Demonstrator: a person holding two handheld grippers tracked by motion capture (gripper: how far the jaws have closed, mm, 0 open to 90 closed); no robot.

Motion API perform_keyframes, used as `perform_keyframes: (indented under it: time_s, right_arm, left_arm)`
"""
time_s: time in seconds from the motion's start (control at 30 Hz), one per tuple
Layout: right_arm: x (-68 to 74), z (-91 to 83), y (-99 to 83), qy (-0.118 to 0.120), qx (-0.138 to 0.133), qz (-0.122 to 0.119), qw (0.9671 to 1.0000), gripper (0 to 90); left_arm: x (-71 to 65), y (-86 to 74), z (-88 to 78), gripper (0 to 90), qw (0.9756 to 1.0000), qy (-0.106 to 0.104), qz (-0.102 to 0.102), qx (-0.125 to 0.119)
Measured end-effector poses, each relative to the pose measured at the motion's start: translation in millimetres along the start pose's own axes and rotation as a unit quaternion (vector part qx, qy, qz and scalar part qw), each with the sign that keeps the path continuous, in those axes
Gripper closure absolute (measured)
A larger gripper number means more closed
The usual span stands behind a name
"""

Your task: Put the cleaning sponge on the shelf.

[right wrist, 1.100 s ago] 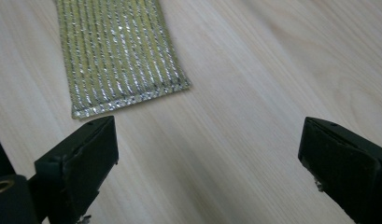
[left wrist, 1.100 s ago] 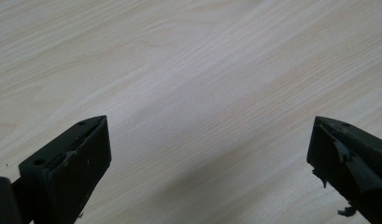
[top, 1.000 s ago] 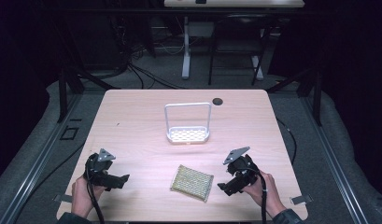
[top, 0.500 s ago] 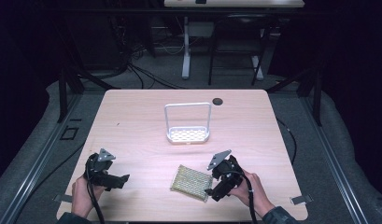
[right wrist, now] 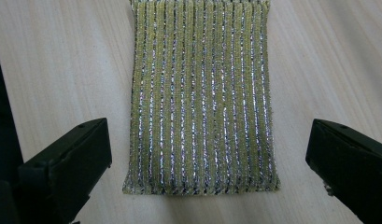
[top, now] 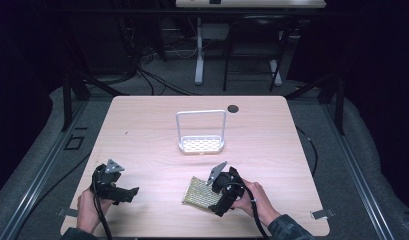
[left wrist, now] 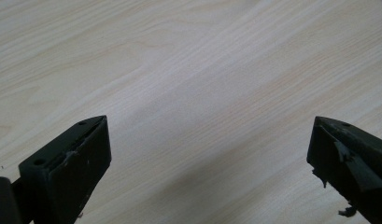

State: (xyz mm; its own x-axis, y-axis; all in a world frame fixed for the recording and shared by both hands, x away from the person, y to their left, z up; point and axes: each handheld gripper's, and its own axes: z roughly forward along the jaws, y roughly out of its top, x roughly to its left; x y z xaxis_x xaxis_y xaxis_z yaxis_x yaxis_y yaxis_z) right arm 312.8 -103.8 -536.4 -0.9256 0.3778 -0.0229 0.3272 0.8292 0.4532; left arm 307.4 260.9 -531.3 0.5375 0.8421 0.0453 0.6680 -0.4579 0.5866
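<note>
At the left of the high view, the left gripper point(top: 123, 190) rests low over the near-left part of the pale wood-grain worktop point(top: 142, 130), held in the person's left hand point(top: 90, 210) just as it was a second ago, so it has no part in the work yet. In the left gripper view its black fingers point(left wrist: 67, 168) stand spread wide with nothing but bare wood between them. Toward the middle and farther back, a white wire rack with a perforated base and a tall arched handle point(top: 201, 142) stands upright, well apart from both grippers and unmoved. Right of centre, near the front edge, lies the flat, rectangular yellow-green scouring pad with glittering silver stripes point(top: 201, 192), in the same spot as before. The real change is on the right: the right gripper point(top: 223, 200) has travelled from the open worktop at the pad's right to the pad's right edge, and its jaws have just been opening, with nothing pinched between them. That suggests the approach is nearly finished and a grasp of the pad is the likely next step. The person's right hand point(top: 254, 200) angles in from the lower right, tilting the gripper forward and down. In the right gripper view the fingers point(right wrist: 69, 161) are spread fully, straddling the pad point(right wrist: 200, 93) without touching it.
</note>
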Motion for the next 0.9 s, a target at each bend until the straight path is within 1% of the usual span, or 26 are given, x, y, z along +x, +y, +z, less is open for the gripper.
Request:
perform_keyframes:
  time_s: [0.07, 0.1, 0.2, 0.23, 0.33, 0.37, 0.4, 0.43, 0.47, 0.5, 0.63, 0.7, 0.73, 0.77, 0.9]
  right_arm:
    - [0.8, 4.4, 1.7, 0.004, 0.004, -0.004, 1.0, 0.0]
    - [0.5, 6.2, 2.4, 0.004, 0.006, -0.011, 0.9999, 0.0]
    - [1.4, 9.7, 3.2, 0.009, 0.017, -0.008, 0.9998, 0.0]
    - [1.1, 10.6, 3.2, 0.01, 0.019, -0.013, 0.9997, 0.0]
    - [2.9, 12.6, 3.2, 0.01, 0.022, -0.012, 0.9996, 0.3]
    - [3.1, 13.1, 3.3, 0.008, 0.027, -0.012, 0.9995, 1.3]
    - [3.1, 14.1, 3.1, 0.012, 0.028, -0.012, 0.9995, 2.3]
    - [3.0, 15.4, 2.4, 0.012, 0.032, -0.01, 0.9994, 4.8]
    - [3.0, 15.4, 2.4, 0.012, 0.032, -0.01, 0.9994, 4.8]
    - [2.6, 16.4, 1.4, 0.01, 0.033, -0.011, 0.9994, 7.1]
    - [3.1, 17.5, 1.4, 0.005, 0.034, -0.008, 0.9994, 9.2]
    - [3.2, 17.6, 1.5, 0.004, 0.036, -0.007, 0.9993, 9.1]
    - [3.7, 19.0, 1.3, 0.001, 0.041, -0.007, 0.9991, 8.5]
    - [3.7, 19.6, 1.4, -0.002, 0.042, -0.012, 0.999, 8.4]
    - [4.8, 20.3, 1.8, -0.006, 0.051, -0.012, 0.9986, 8.2]
  left_arm:
    - [0.2, 0.0, 0.2, 0.0, 1.0, 0.001, -0.001, 0.0]
    - [0.3, 0.0, 0.2, 0.0, 1.0, 0.001, -0.001, 0.0]
    - [0.0, -0.4, 0.5, 0.0, 1.0, 0.002, -0.002, 0.0]
    - [0.0, -0.4, 0.4, 0.0, 1.0, 0.0, -0.002, 0.001]
    - [-0.1, -0.4, 0.4, 0.0, 1.0, 0.0, -0.001, 0.001]
    - [-0.1, -0.4, 0.4, 0.0, 1.0, 0.0, -0.001, 0.001]
    - [-0.2, -0.4, 0.6, 0.0, 1.0, 0.0, -0.002, 0.002]
    - [-0.2, -0.3, 1.0, 0.0, 1.0, -0.001, -0.002, 0.002]
    - [-0.2, -0.3, 1.0, 0.0, 1.0, -0.001, -0.002, 0.002]
    - [-0.5, -0.3, 1.4, 0.0, 1.0, 0.0, -0.002, 0.002]
    - [-0.6, -0.4, 1.7, 0.0, 1.0, 0.0, -0.002, 0.002]
    - [-0.6, -0.4, 1.7, 0.0, 1.0, 0.0, -0.002, 0.003]
    - [-0.7, -0.3, 1.7, 0.0, 1.0, 0.0, -0.002, 0.003]
    - [-0.6, -0.2, 1.6, 0.0, 1.0, -0.002, -0.001, 0.005]
    - [-0.9, -0.1, 2.2, 0.0, 1.0, -0.002, -0.002, 0.004]
